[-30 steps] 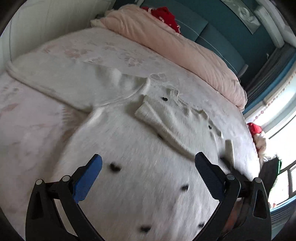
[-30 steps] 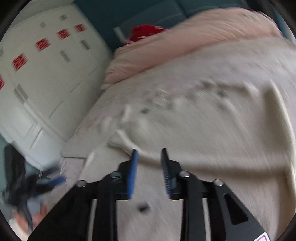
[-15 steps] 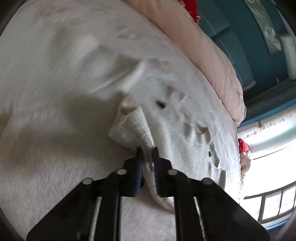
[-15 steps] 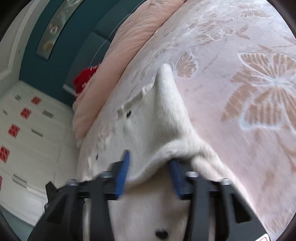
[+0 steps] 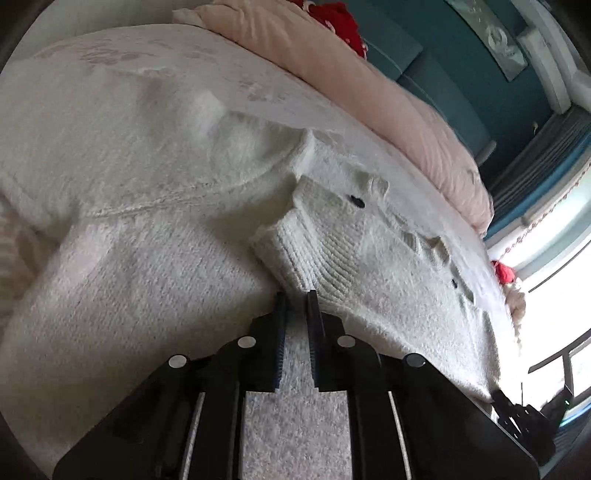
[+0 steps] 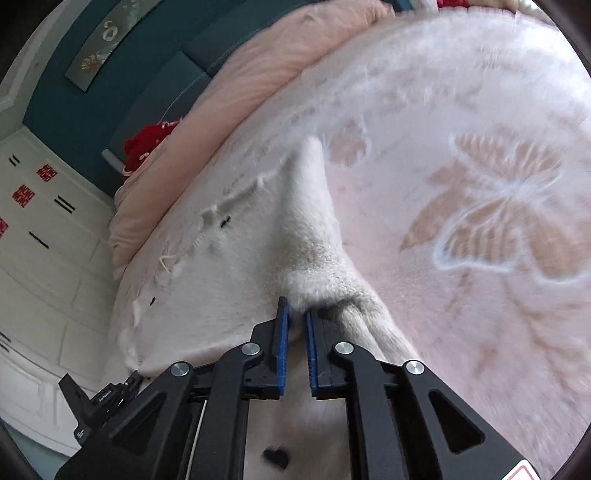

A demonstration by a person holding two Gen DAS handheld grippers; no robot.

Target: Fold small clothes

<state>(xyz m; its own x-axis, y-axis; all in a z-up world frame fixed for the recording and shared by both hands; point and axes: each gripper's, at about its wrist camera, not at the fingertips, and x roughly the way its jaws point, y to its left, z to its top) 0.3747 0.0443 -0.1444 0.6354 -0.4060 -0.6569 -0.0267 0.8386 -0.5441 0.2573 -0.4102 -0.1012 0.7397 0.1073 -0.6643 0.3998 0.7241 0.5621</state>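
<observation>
A white fuzzy knit cardigan [image 5: 155, 258] with small black buttons lies spread on the pink bed. In the left wrist view my left gripper [image 5: 295, 299] is shut on the cardigan's ribbed edge [image 5: 314, 254], which is bunched up just ahead of the jaws. In the right wrist view the cardigan [image 6: 229, 280] stretches to the left, and my right gripper [image 6: 295, 314] is shut on a bunched fold of it [image 6: 317, 284]. The other gripper [image 6: 103, 402] shows at the lower left of that view.
The bed cover [image 6: 480, 221] is pink with butterfly patterns. A rolled pink quilt [image 5: 369, 81] lies along the head of the bed with a red item [image 5: 340, 22] on it. A white wardrobe [image 6: 37, 240] stands beside the bed. A window [image 5: 554, 295] is at the right.
My left gripper went from wide open to shut on the ribbed edge. My right gripper moved to the cardigan's fold, opened around it, then closed on it.
</observation>
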